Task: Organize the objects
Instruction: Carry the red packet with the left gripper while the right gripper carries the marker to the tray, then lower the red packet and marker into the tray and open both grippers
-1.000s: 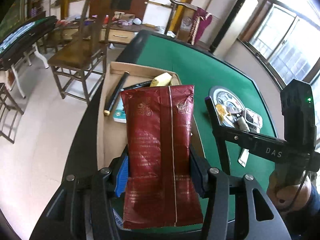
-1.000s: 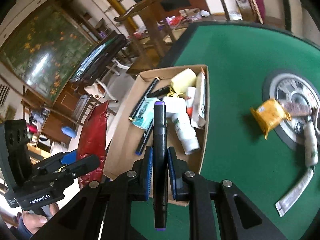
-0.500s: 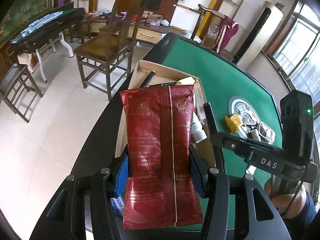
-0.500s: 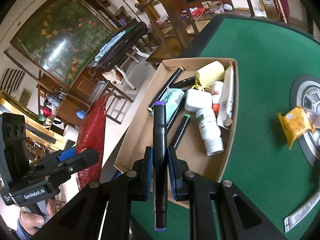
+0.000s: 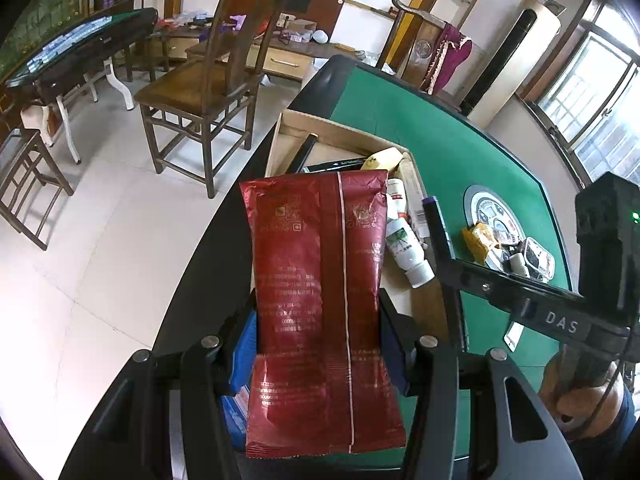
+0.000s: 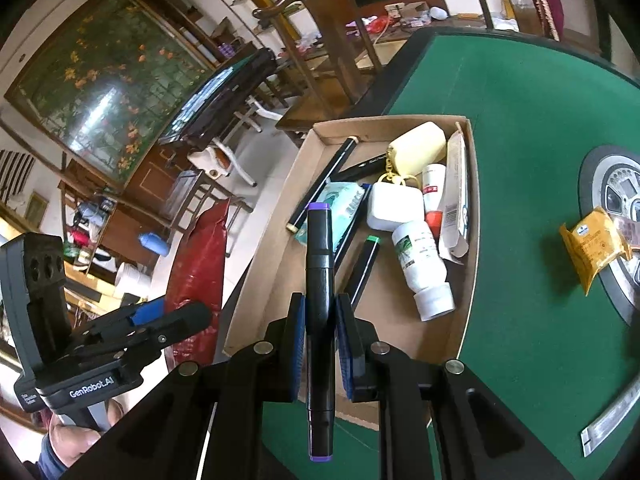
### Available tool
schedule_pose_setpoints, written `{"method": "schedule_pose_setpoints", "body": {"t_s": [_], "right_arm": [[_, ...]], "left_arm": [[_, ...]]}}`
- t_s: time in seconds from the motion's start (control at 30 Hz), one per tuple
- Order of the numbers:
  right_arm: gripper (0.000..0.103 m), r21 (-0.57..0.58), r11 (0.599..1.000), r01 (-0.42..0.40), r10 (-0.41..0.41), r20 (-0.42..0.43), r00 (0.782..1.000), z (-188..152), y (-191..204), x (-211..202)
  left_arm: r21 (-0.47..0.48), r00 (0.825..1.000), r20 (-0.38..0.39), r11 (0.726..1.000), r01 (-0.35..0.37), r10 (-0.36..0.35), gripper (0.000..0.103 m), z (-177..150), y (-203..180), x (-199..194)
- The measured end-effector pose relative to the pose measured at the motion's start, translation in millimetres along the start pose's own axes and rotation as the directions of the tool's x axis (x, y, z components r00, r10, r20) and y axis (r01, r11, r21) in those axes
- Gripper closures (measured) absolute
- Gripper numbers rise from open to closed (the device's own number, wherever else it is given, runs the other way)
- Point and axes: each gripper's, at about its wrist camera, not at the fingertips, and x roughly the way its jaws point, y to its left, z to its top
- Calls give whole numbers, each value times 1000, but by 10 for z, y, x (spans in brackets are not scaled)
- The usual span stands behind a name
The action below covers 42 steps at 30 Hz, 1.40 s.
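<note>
A dark red foil packet (image 5: pixel 320 300) stands upright between the pads of my left gripper (image 5: pixel 320 344), which is shut on it over the table's black edge, near the front of the cardboard box (image 5: pixel 292 128). My right gripper (image 6: pixel 320 336) is shut on a black marker with purple ends (image 6: pixel 319 248), which hangs over the near left part of the box (image 6: pixel 276 280). The box holds several things, among them a white bottle (image 6: pixel 424 268), a white case (image 6: pixel 394 206) and pens. In the right wrist view my left gripper (image 6: pixel 176 316) and the red packet (image 6: pixel 200 272) show at the left.
The green table (image 6: pixel 520 128) carries a round dial plate (image 6: pixel 592 176), a yellow sachet (image 6: pixel 592 248) and a flat strip (image 6: pixel 612 416) to the right of the box. A wooden chair (image 5: pixel 208 92) stands on the tiled floor beyond the table's edge.
Both grippers have shifted with their loads still held. The box has come closer under the marker. The left wrist view now takes in more floor and the table's edge.
</note>
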Motion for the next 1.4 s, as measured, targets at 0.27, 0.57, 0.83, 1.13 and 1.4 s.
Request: {"method": "schedule_pose_setpoints", "body": {"t_s": [0.27, 0.57, 0.83, 1.13, 1.4], "right_arm": [[87, 97, 994, 42, -43, 10, 999, 157, -147, 140], [87, 122, 987, 106, -108, 14, 994, 364, -116, 357], [87, 140, 978, 155, -157, 0, 988, 587, -140, 635], [86, 166, 968, 187, -191, 5, 982, 806, -210, 795], [86, 228, 959, 166, -170, -1, 985, 970, -329, 876]], "left_arm": [[68, 999, -32, 997, 35, -33, 51, 319, -31, 244], [116, 993, -108, 991, 61, -49, 51, 753, -2, 805], [135, 989, -134, 987, 87, -69, 51, 960, 1, 1095], [133, 985, -149, 986, 104, -84, 51, 1123, 51, 1296], [101, 983, -146, 987, 123, -108, 50, 1219, 101, 1410]]}}
